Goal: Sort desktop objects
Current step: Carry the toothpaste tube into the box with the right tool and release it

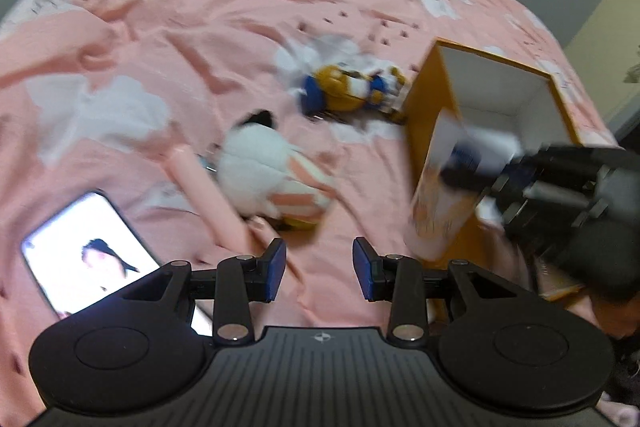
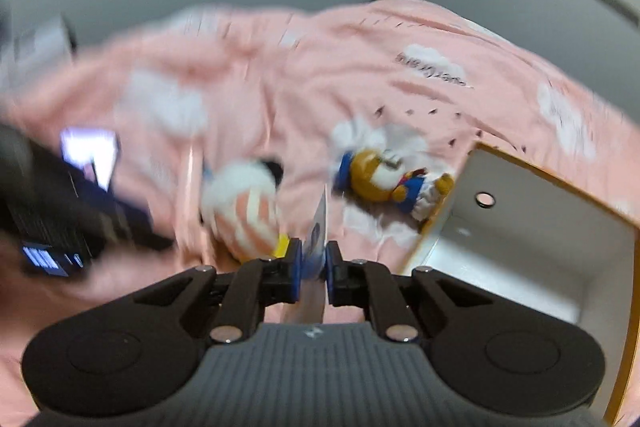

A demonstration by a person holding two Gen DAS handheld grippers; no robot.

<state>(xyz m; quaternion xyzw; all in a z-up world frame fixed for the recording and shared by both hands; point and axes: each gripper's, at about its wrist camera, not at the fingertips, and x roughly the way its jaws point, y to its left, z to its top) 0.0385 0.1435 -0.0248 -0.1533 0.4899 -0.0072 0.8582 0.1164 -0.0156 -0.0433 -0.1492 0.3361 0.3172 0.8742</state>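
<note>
Between the blue pads of the right gripper (image 2: pixel 313 259) stands a thin flat card with a pink and white print (image 2: pixel 319 227), pinched on its two faces; its long axis runs away from the camera and its far edge points up toward the far side of the pink cloud-print bedcover (image 2: pixel 400 39). Only the left wrist view shows the card's broad face (image 1: pixel 438 187), held in front of the near left wall of the orange box with white inside (image 1: pixel 424 99). The left gripper (image 1: pixel 319 269) hangs tilted downward, half open and empty, above the bedcover. A white and pink striped plush toy (image 1: pixel 268 171) and a yellow and blue figurine (image 1: pixel 352 91) lie on the bedcover left of the box, and a lit smartphone (image 1: pixel 80 247) lies at the near left.
</note>
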